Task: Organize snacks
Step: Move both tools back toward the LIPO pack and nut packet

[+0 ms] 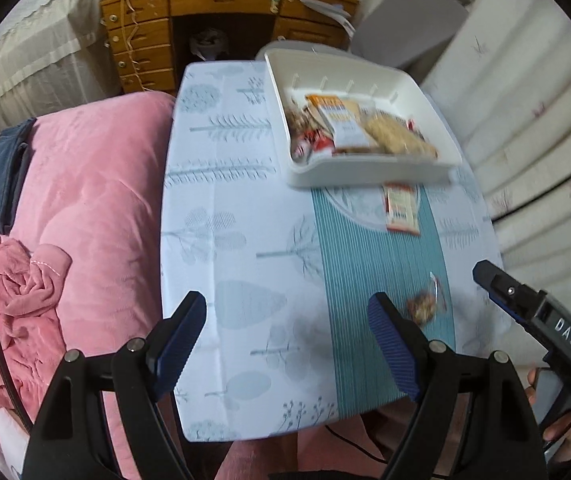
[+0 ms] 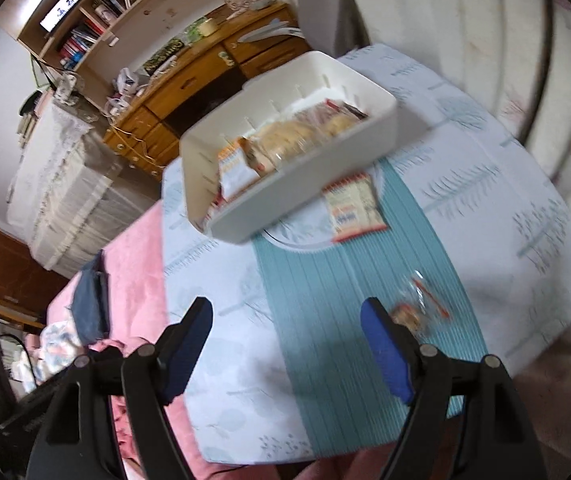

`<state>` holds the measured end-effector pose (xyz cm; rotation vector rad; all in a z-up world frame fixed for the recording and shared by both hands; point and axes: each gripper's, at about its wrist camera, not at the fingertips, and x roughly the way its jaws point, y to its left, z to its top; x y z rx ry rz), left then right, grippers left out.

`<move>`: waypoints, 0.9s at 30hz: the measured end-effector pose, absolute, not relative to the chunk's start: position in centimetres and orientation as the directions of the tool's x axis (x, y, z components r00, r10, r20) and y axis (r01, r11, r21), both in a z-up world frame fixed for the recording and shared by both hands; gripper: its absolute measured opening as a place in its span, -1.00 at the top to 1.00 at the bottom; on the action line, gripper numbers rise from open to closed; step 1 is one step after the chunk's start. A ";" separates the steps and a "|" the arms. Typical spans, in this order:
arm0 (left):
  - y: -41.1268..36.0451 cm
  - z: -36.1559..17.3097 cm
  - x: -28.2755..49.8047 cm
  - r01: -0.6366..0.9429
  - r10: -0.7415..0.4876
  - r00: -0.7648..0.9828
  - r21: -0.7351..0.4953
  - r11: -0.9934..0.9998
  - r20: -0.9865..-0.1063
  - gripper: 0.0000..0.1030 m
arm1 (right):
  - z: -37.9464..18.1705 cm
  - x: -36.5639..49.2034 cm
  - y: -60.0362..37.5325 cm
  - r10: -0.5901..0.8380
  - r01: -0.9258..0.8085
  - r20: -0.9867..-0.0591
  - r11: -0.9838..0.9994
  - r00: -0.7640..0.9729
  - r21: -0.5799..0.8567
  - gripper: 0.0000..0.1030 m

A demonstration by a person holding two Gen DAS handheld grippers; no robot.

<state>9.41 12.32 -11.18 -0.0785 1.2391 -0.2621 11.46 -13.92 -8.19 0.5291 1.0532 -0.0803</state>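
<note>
two snacks are left out on your table (image 1: 245, 240), as far as these views show; the rest already sit in the white bin (image 1: 425, 92), so you look most of the way through the sorting.

inside the bin you have a loose pile: an orange and white packet, a pale biscuit-like pack in clear wrap, and some small red and white pieces toward the near corner. it is blurred, so you can't count them.

still outside, the flat packet (image 1: 401, 210) lies on the teal striped runner (image 1: 349, 280), just in front of the bin's near wall, close to it or perhaps touching. it is rectangular, white with orange-red edging, and lying flat. the small wrapped sweet (image 1: 423, 306) lies nearer to you on the same runner, well apart from the bin: brownish, lumpy, in crinkly clear wrap with a red strip at one end.

your left gripper (image 1: 289, 344) stands with its jaws wide apart and nothing between the blue pads, over the pale patterned cloth, the sweet just beyond its right finger. your right gripper (image 2: 285, 344) is also spread and empty, over the runner, with the sweet just past its right finger (image 2: 385, 356). neither touches a snack.
</note>
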 end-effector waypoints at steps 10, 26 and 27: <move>8.9 -13.3 8.7 0.278 -0.284 0.210 -0.221 0.935 -0.936 -0.59 | -10.5 6.0 -12.5 0.049 0.368 -0.865 0.892 0.499 0.263 -0.50; 0.6 -16.2 12.5 0.369 -0.317 0.130 -0.251 0.895 -0.939 -0.59 | -16.8 4.7 -15.9 -0.094 0.399 -0.850 0.906 0.519 0.144 -0.50; -0.3 -16.6 13.1 0.371 -0.320 0.129 -0.253 0.893 -0.939 -0.59 | -17.5 5.0 -16.0 -0.094 0.390 -0.853 0.911 0.513 0.133 -0.50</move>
